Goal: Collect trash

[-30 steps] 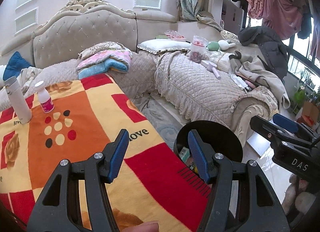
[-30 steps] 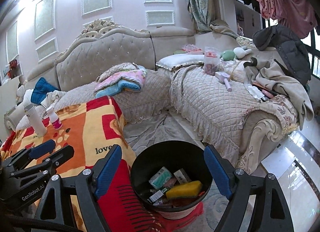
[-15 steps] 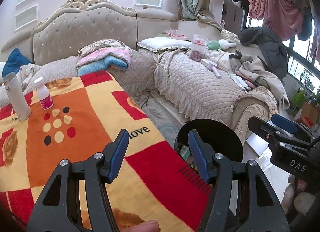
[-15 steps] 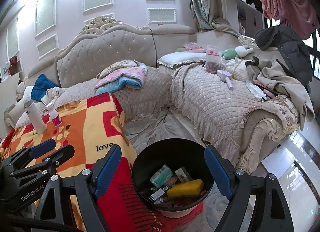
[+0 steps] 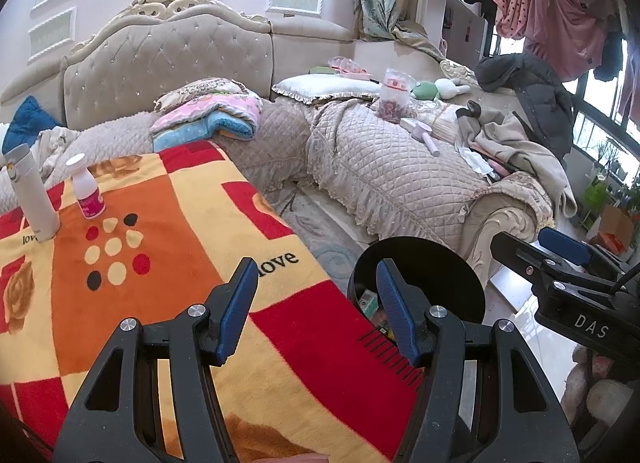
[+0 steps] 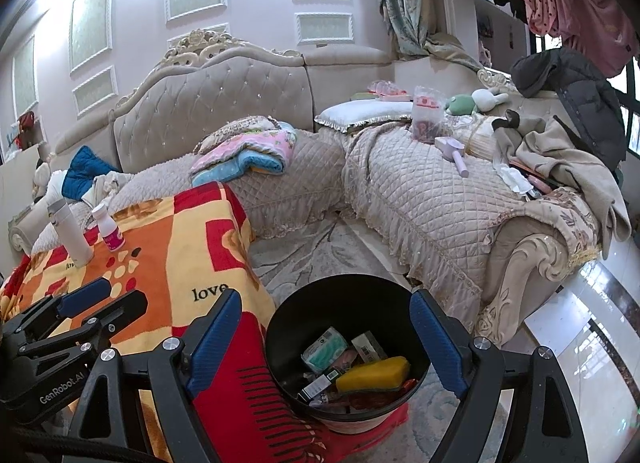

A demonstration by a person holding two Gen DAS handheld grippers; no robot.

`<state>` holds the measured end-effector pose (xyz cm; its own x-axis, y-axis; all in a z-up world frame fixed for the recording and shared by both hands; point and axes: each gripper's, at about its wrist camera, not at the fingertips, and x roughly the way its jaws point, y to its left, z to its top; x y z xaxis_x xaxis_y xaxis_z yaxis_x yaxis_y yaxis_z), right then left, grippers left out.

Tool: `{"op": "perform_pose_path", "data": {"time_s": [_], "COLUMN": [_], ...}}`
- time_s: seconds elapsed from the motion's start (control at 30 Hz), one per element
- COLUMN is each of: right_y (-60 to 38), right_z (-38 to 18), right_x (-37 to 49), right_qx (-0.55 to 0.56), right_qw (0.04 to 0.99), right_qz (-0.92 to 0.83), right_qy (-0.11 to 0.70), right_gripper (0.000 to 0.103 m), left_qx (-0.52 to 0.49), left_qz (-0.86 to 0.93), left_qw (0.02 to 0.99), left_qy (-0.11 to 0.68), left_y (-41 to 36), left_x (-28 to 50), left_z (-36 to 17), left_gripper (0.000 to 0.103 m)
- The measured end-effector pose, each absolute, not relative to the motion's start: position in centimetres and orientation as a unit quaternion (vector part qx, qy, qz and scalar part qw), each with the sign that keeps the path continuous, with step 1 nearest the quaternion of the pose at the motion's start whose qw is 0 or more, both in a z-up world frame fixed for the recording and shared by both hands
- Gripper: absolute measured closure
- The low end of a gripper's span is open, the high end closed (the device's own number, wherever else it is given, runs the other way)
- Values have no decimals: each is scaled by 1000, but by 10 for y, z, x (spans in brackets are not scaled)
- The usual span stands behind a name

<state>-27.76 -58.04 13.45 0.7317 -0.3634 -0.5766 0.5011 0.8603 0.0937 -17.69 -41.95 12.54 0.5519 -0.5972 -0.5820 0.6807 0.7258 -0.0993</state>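
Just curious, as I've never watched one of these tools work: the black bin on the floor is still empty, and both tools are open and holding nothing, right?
Not quite: the black bin is not empty. The right wrist view shows a yellow sponge, a green packet and other small packaging inside. The rest holds: the left tool and right tool are both open, holding nothing.

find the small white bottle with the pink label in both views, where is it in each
Left wrist view: the small white bottle with the pink label stands at far left on the orange patch of the blanket, just right of the tall white bottle.
Right wrist view: the same bottle stands at left on the blanket, again just right of the tall white bottle.
Shared landmark: the black trash bin beside the blanket's edge.
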Motion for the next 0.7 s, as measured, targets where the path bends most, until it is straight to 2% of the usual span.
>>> {"op": "perform_pose_path", "data": {"time_s": [0.7], "right_y": [-584], "right_z": [132], "right_x": [-278], "right_qx": [125], "right_qw": [920], "right_qz": [-236], "right_qy": [288], "right_gripper": [18], "left_qx": [70], "left_qz": [-364], "left_qw": [878], "left_qy": [303], "left_y": [-420], "left_x": [-178], "left_z": [126], "left_gripper": [42]}}
